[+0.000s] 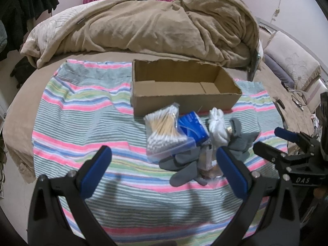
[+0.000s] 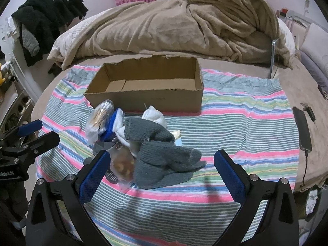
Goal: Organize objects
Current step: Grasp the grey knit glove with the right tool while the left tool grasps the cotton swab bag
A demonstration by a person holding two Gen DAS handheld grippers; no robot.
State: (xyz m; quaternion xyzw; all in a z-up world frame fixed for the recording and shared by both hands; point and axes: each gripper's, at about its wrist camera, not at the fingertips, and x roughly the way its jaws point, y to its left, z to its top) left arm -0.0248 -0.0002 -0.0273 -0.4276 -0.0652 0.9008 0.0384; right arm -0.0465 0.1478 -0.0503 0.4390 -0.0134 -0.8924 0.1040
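Striped towel (image 2: 235, 112) on the bed, empty cardboard box (image 2: 147, 86) at its far side.
We hold left gripper (image 1: 164, 164) and right gripper (image 2: 162, 167) released near the tangled pile (image 2: 143, 143); grabbing one sock could drag its neighbours along.

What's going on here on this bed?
Someone is about to tidy a small pile into the empty cardboard box. Both claws, left and right, hang open and hold nothing. The pile sits on a striped towel in front of the box: a bag of cotton swabs, a blue packet and grey knitwear.
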